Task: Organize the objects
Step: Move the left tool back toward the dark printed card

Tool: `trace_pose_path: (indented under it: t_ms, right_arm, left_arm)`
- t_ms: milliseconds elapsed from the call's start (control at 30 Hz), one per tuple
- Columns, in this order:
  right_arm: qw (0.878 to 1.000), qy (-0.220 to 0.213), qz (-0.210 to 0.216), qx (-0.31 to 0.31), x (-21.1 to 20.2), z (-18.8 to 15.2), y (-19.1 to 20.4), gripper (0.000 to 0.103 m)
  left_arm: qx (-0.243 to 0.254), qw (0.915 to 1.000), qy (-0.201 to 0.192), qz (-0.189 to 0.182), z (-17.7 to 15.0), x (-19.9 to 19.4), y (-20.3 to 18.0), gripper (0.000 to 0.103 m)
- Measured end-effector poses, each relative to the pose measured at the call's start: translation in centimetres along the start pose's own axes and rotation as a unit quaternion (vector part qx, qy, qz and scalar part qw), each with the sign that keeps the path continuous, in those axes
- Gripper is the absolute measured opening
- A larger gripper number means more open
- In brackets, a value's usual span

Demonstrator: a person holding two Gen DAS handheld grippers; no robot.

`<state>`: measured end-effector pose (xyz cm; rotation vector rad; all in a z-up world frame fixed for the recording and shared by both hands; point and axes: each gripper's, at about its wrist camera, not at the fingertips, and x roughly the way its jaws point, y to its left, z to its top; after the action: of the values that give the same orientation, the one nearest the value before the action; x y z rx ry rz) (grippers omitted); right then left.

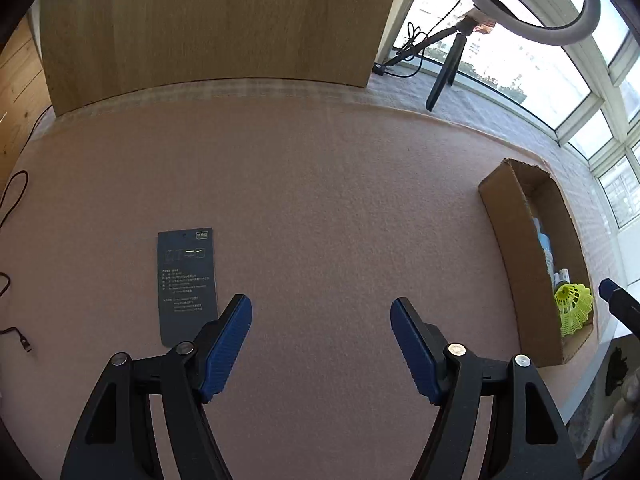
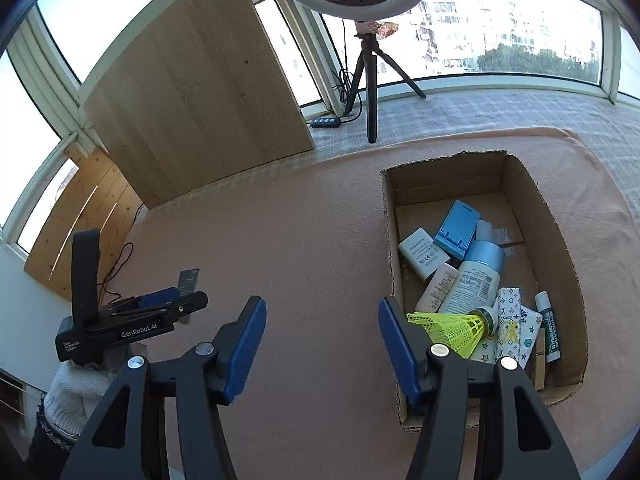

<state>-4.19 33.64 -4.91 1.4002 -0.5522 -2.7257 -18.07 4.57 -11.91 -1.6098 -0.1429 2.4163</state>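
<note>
In the left wrist view, the left gripper (image 1: 321, 344) hangs over the pink tabletop (image 1: 320, 184) with its fingers (image 1: 228, 344) apart and nothing between them. The dark card (image 1: 187, 286) lies flat on the tabletop, well to the left of the cardboard box (image 1: 516, 248), just beside the left finger's tip. Its long axis runs away from the camera, tilted only slightly, with the hang-hole end farthest. This looks like the last loose item. Being thin and flat, it probably needs one finger slid under a long edge, or a pinch across its short width after nudging it, rather than a straight press from above.

In the right wrist view, the right gripper (image 2: 322, 344) has its fingers (image 2: 244, 348) apart and empty, hovering at the near-left corner of the box, which holds a yellow shuttlecock (image 2: 452, 328), bottles and small packs. The left gripper and a gloved hand (image 2: 72, 396) sit far left of the box, over the card.
</note>
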Motion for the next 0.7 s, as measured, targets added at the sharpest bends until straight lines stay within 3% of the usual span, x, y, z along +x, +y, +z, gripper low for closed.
trace_pose_path:
  t_ms: [333, 700]
  right_arm:
    - [1.0, 0.021, 0.01, 0.006, 0.3, -2.8, 0.5, 0.055]
    - [0.998, 0.033, 0.006, 0.047, 0.2, -4.0, -2.0, 0.055]
  left_arm:
    - [-0.079, 0.9955, 0.039, 0.035, 1.5, 2.5, 9.1, 0.075]
    - [-0.085, 0.9935, 0.064, 0.041, 2.4, 5.0, 10.3, 0.075]
